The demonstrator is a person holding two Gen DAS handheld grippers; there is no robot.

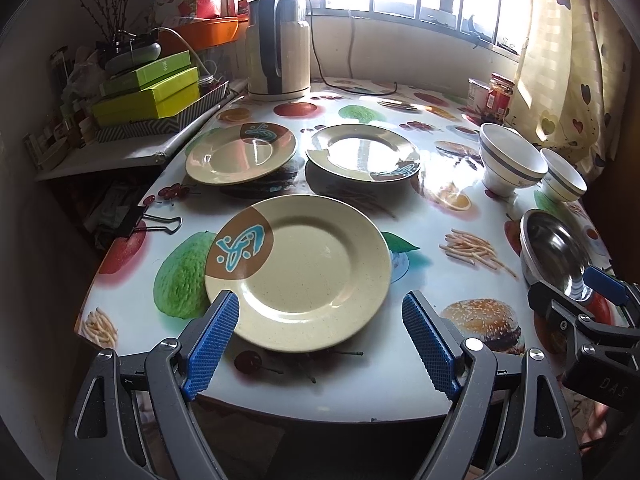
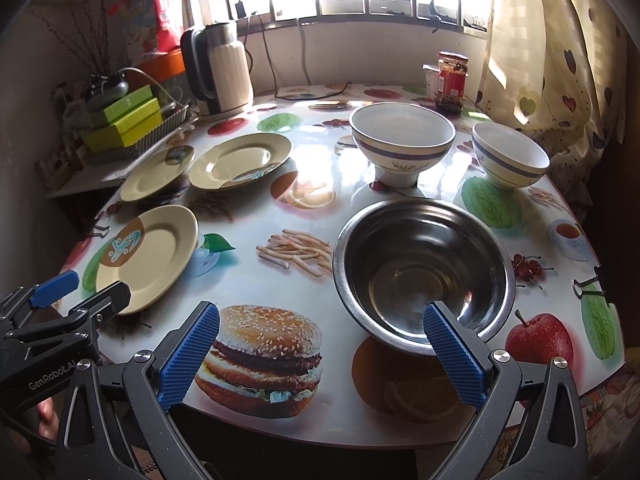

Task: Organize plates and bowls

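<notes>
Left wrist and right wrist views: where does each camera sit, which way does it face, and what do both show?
Left wrist: behind the open left tool, facing the window over the near beige round plate; right tool at the edge.
Right wrist: behind the open right tool, facing the window over the steel bowl; left tool at the edge.
Shared: plate, bowl, fruit-print table.

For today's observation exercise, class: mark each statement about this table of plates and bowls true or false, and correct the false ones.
1. Three plates lie on the table. True: the near plate, the far left plate, the far right plate.
2. The plates are stacked. False: each lies apart.
3. The steel bowl holds soup. False: it looks empty.
4. Two white bowls stand beyond it. True: one larger, one smaller.
5. The left gripper grips the near plate. False: its jaws stand open either side of the plate's rim.
</notes>
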